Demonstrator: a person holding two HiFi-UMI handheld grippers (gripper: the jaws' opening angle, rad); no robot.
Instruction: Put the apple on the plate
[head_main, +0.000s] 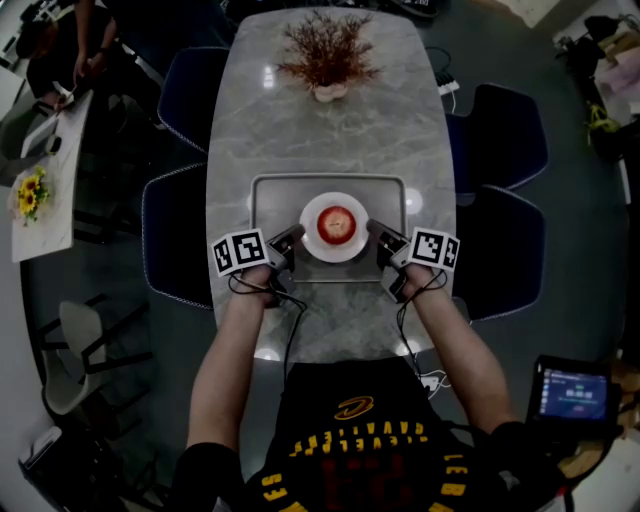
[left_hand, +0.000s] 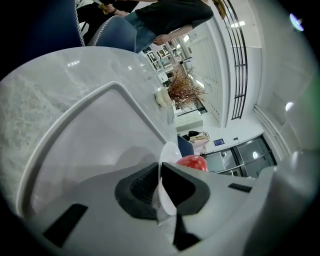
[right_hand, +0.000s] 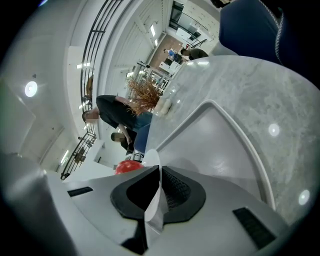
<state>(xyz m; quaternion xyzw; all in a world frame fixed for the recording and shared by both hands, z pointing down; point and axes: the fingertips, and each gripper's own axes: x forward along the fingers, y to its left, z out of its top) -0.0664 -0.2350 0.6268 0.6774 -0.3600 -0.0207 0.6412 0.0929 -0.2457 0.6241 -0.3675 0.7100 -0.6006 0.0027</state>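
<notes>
A red apple (head_main: 336, 224) lies on a white plate (head_main: 312, 243), held over a grey tray (head_main: 262, 200) on the marble table. My left gripper (head_main: 297, 235) is shut on the plate's left rim and my right gripper (head_main: 373, 231) is shut on its right rim. In the left gripper view the plate (left_hand: 168, 156) runs edge-on between the dark pads of the left gripper (left_hand: 160, 186), with the apple (left_hand: 191, 162) just beyond and the tray (left_hand: 90, 130) below. The right gripper view shows the same: plate (right_hand: 153, 161) pinched in the right gripper (right_hand: 159, 192), apple (right_hand: 128, 166) to the left, tray (right_hand: 220, 135) beneath.
A pale vase of dried branches (head_main: 328, 58) stands at the table's far end. Dark blue chairs (head_main: 176, 235) (head_main: 505, 250) flank both long sides of the table (head_main: 330, 130). A lit tablet (head_main: 573, 393) sits at lower right. A person (head_main: 80, 40) is at the upper left.
</notes>
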